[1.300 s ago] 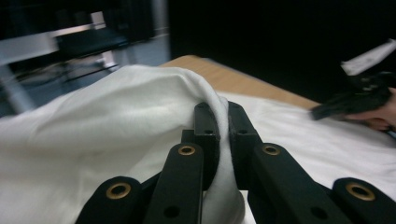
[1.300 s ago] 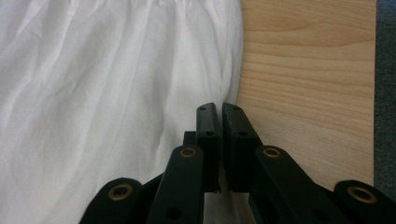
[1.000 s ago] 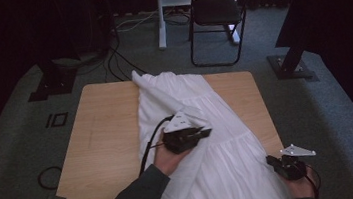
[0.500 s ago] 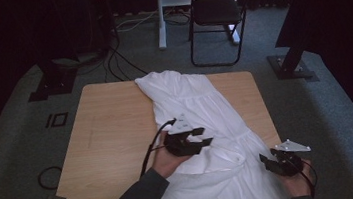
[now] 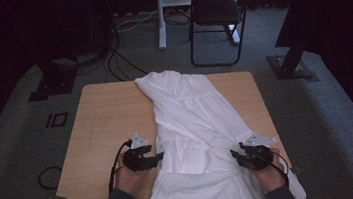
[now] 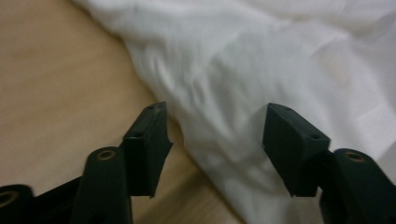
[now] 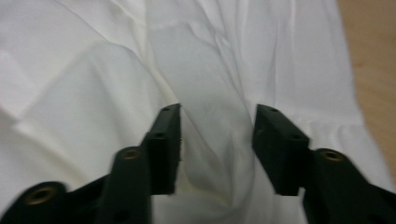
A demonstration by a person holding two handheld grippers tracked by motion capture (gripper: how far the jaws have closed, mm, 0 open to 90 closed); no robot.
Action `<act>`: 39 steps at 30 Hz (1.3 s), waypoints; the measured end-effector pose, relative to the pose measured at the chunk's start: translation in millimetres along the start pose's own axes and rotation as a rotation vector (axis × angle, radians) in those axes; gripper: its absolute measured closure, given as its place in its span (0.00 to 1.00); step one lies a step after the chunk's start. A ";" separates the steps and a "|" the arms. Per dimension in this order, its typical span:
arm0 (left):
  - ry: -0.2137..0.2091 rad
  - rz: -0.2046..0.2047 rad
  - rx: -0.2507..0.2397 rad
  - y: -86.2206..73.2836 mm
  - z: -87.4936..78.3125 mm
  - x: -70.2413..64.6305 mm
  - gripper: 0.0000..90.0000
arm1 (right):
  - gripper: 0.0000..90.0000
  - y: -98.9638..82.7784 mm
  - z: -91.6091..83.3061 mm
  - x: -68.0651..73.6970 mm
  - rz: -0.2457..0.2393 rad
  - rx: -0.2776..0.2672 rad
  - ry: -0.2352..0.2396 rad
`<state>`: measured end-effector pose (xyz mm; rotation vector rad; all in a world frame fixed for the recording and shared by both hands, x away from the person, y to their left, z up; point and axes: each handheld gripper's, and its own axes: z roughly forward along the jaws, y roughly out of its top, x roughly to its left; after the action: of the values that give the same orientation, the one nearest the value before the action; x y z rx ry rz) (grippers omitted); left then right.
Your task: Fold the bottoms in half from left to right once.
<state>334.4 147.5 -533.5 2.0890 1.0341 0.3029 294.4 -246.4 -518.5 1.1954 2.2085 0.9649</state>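
A long white dress (image 5: pixel 191 113) lies spread along the wooden table (image 5: pixel 101 123), its hem hanging over the near edge. My left gripper (image 5: pixel 160 156) rests at the dress's left edge near the waist. Its jaws have just been opening, and the cloth edge (image 6: pixel 224 93) lies under the gap with no pad pressing it. My right gripper (image 5: pixel 234 154) is over the dress's right side. It is open, its jaws have just been closing a little, and a soft fold (image 7: pixel 210 116) lies loose between them.
A black chair (image 5: pixel 217 14) and a white post (image 5: pixel 160 16) stand beyond the table. Black stand bases sit on the carpet at the left (image 5: pixel 54 85) and right (image 5: pixel 294 68). Cables trail on the floor at the left (image 5: pixel 47 177). Bare wood lies left of the dress.
Both grippers went from shut to open and let the dress go; it now lies flatter. The left gripper moved left and down to the cloth's edge; the right moved left onto the dress.
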 end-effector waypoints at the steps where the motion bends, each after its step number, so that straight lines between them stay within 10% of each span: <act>1: -0.007 -0.008 0.016 -3.0 4.0 -0.8 0.41 | 0.49 -1.0 6.8 -2.0 0.014 0.015 0.004; 5: -0.032 -0.032 0.045 -7.5 20.6 -7.4 0.38 | 0.43 -5.3 26.6 -5.3 0.045 0.101 0.024; 7: -0.031 -0.007 0.048 -4.7 24.2 -13.0 0.43 | 0.60 -6.2 28.3 -3.2 0.025 0.113 0.047; 9: -0.027 0.032 0.079 -0.3 25.2 -16.6 0.82 | 0.80 -5.3 25.3 -1.5 -0.006 0.112 0.060; 11: -0.046 0.047 0.037 4.8 17.7 -18.3 0.97 | 0.89 -1.9 16.2 -2.1 -0.019 0.084 0.035; 16: -0.118 -0.012 -0.157 23.1 -35.8 -21.3 0.99 | 0.94 11.1 -36.0 -17.9 -0.001 -0.078 -0.050; 19: -0.071 0.019 -0.193 29.5 -55.1 -25.6 0.99 | 0.95 12.3 -66.7 -37.1 0.062 -0.146 -0.170; 25: 0.054 0.018 -0.079 27.2 -17.7 -29.6 0.92 | 0.89 -24.2 -39.6 -80.2 0.183 -0.008 -0.224; 28: 0.019 -0.037 -0.039 22.2 2.1 -27.6 0.69 | 0.84 -48.9 -14.1 -87.9 0.224 0.062 -0.171; 30: 0.002 -0.004 -0.001 17.8 13.0 -34.4 0.63 | 0.83 -59.4 -6.3 -88.6 0.247 0.080 -0.152; 39: 0.118 0.124 0.085 9.3 36.7 -44.3 0.90 | 0.84 -53.8 0.9 -79.5 0.186 0.118 -0.156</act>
<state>330.0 90.8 -546.3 2.2390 1.0025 0.4569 307.8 -334.0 -555.2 1.4985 2.0839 0.7885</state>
